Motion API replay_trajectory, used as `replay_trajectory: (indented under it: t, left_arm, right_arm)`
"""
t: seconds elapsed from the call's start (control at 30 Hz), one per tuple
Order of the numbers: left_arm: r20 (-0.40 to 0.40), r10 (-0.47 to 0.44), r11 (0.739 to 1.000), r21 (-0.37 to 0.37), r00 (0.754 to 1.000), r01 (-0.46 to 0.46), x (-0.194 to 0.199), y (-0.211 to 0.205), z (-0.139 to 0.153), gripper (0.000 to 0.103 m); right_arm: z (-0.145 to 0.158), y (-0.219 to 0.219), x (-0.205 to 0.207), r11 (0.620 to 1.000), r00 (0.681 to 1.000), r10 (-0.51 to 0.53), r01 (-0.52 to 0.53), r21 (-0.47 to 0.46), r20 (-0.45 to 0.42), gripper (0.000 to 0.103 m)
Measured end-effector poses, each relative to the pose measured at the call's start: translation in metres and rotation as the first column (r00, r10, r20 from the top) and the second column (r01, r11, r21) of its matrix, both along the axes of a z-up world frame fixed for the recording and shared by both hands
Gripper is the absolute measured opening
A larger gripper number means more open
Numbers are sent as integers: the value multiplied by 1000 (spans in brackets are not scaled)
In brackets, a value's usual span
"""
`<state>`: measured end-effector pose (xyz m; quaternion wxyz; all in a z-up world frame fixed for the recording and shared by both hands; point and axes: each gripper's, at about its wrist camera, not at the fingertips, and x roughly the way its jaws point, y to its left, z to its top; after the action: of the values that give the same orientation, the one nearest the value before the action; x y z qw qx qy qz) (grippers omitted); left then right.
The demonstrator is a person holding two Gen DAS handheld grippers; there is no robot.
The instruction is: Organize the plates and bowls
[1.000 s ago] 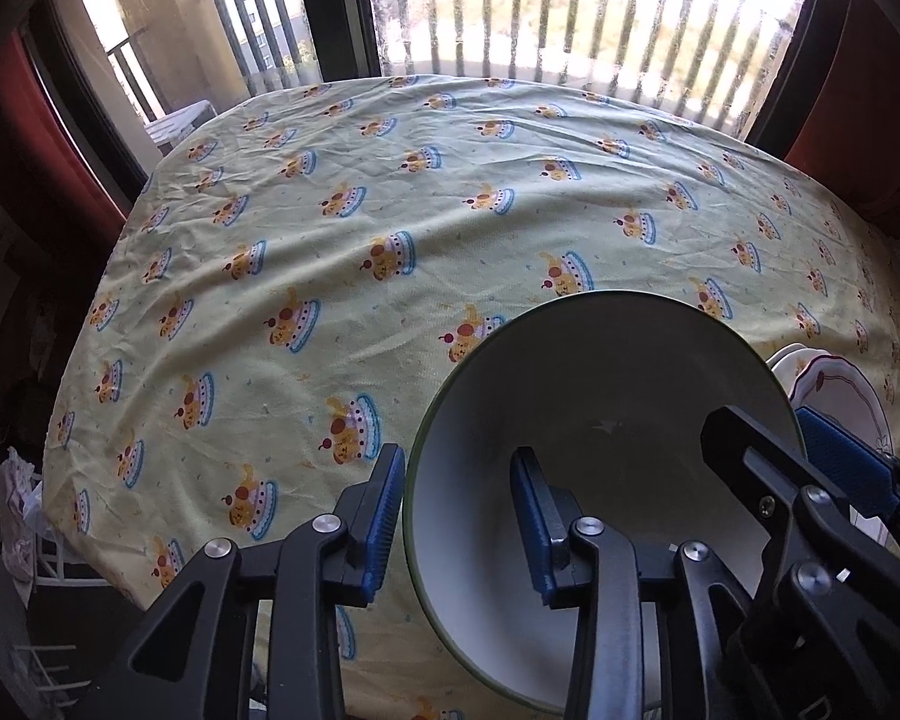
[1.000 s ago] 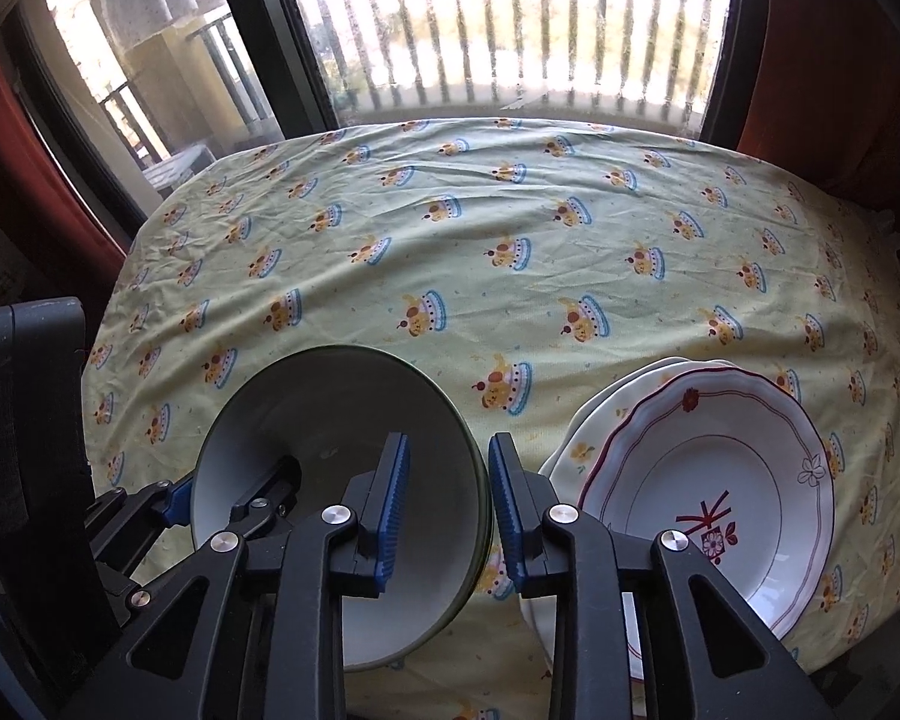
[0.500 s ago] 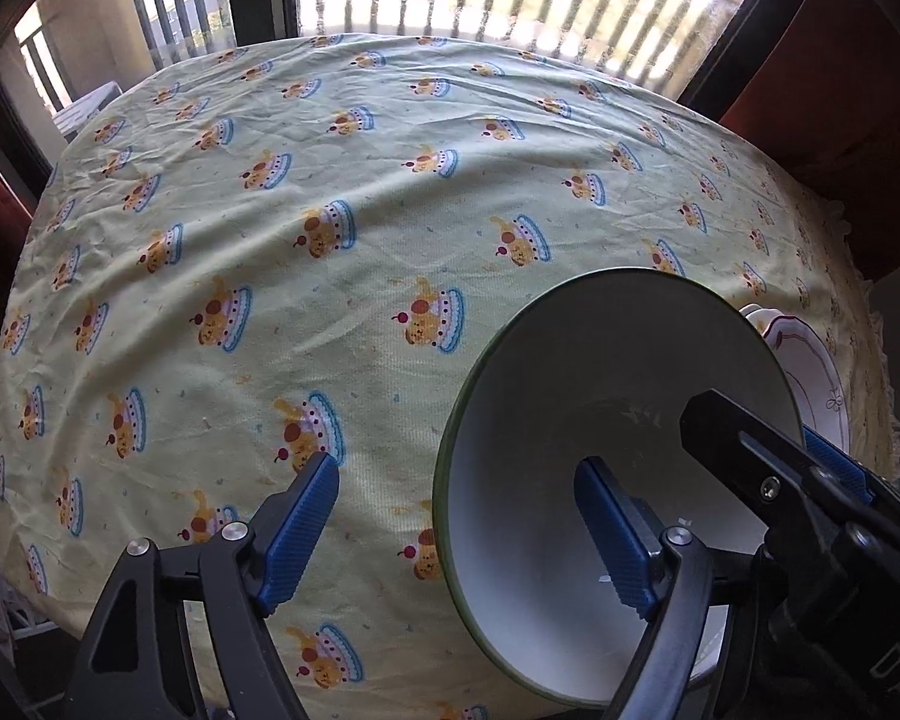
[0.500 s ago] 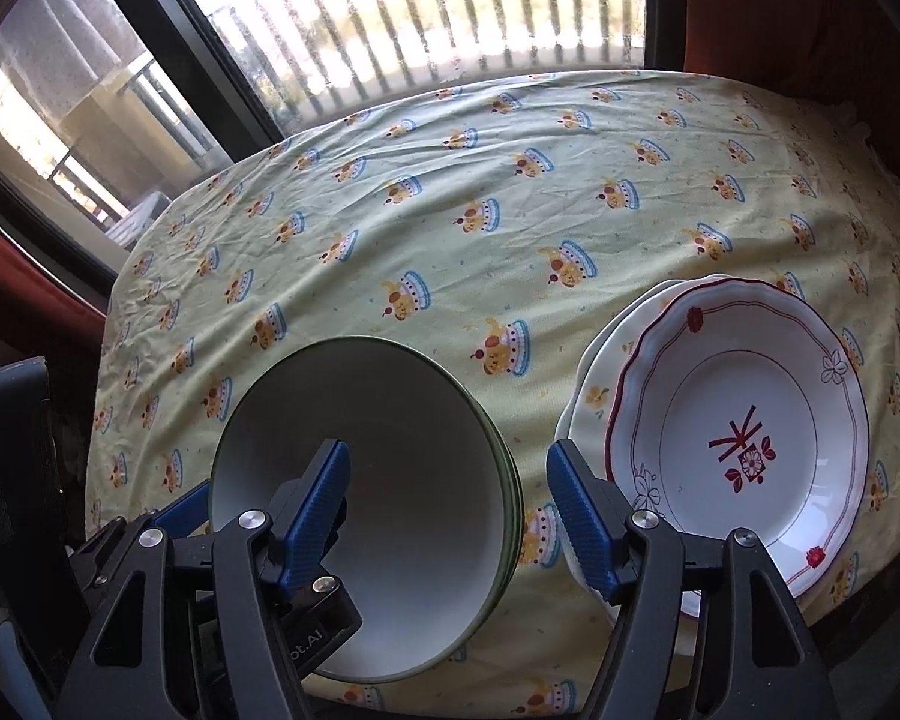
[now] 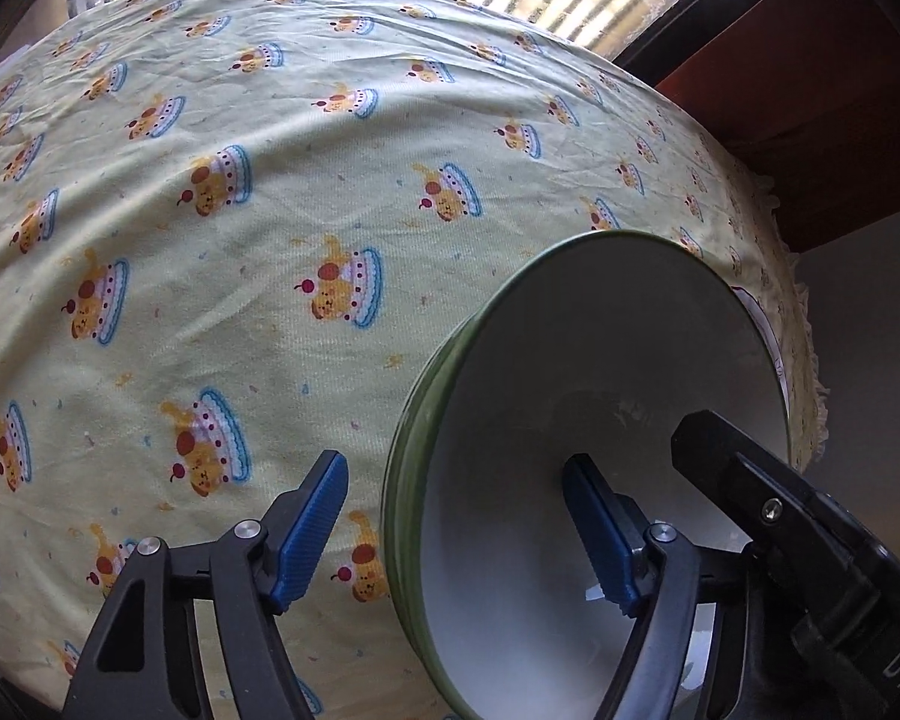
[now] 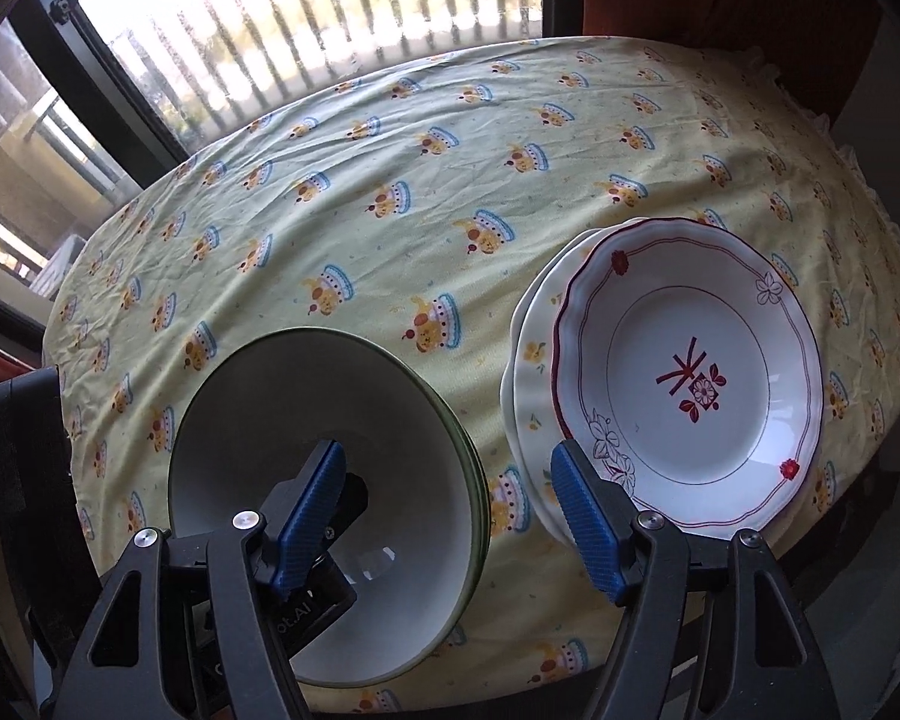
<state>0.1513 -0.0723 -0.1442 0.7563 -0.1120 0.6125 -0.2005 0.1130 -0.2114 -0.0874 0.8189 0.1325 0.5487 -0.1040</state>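
Note:
A green-rimmed bowl with a white inside (image 5: 600,360) (image 6: 306,408) sits near the table's front edge, seemingly on one or more like bowls. My left gripper (image 5: 456,531) is open and straddles its left rim, one pad outside, one inside. My right gripper (image 6: 447,519) is open and straddles its right rim. A stack of white plates (image 6: 684,384), the top one with red trim, lies to the bowl's right; only a sliver of it (image 5: 765,324) shows in the left wrist view.
A yellow tablecloth with a cake pattern (image 5: 270,240) (image 6: 450,150) covers the round table. A window with a railing (image 6: 330,18) stands behind it. The table's edge runs just below both grippers.
Both grippers have opened wide from a narrow hold on the bowl's rim. The bowl rests lower on the table, and both cameras have come closer to it.

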Motion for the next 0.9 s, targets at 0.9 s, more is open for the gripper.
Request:
replay_trajectory:
  t: [0.9]
  left_arm:
    - [40, 146, 970, 189, 988, -151, -18, -27, 15, 69]
  right_arm:
    - [-37, -18, 34, 936, 961, 272, -254, 245, -41, 54]
